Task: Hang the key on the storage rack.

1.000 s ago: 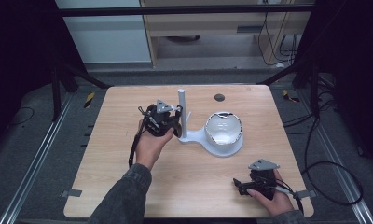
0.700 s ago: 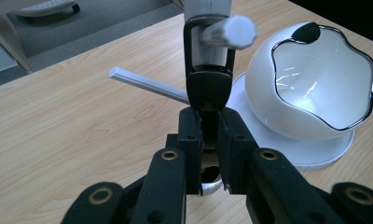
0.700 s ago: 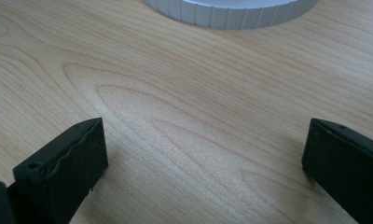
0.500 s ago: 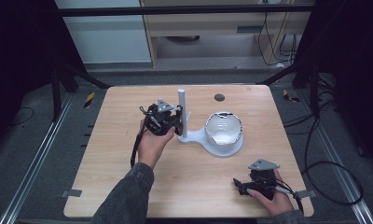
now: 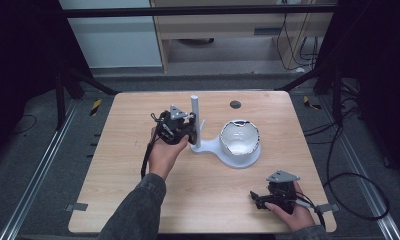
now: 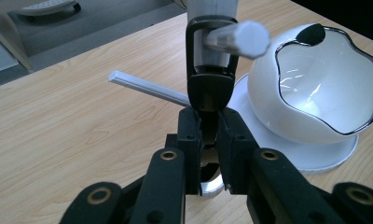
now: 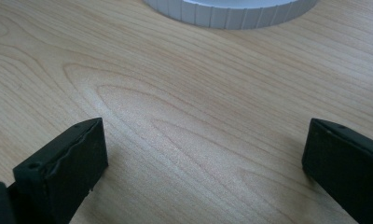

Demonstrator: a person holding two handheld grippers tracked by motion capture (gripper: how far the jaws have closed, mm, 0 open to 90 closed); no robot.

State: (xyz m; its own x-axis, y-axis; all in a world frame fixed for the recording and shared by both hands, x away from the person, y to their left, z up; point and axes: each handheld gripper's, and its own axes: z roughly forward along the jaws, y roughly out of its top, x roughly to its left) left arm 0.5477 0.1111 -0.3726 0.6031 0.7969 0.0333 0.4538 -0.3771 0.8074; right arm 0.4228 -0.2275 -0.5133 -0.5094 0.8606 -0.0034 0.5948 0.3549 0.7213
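A white stand [image 5: 211, 147] with an upright post [image 5: 194, 112] stands mid-table, and a white bowl [image 5: 240, 140] with a chrome wavy rim sits on its round base. My left gripper [image 5: 190, 133] is at the post. In the left gripper view it [image 6: 211, 127] is shut on a black looped piece [image 6: 210, 86], whose loop hangs over a grey peg [image 6: 238, 38] sticking out of the post. A second thin peg [image 6: 147, 87] points left. My right gripper [image 5: 256, 197] rests near the table's front right, open, with bare wood between its jaws [image 7: 203, 154].
The wooden table [image 5: 128, 190] has a small dark round hole [image 5: 235, 104] near its far edge. The stand's ribbed base edge [image 7: 231, 11] lies ahead of the right gripper. Dark frame rails and cables run along both sides of the table.
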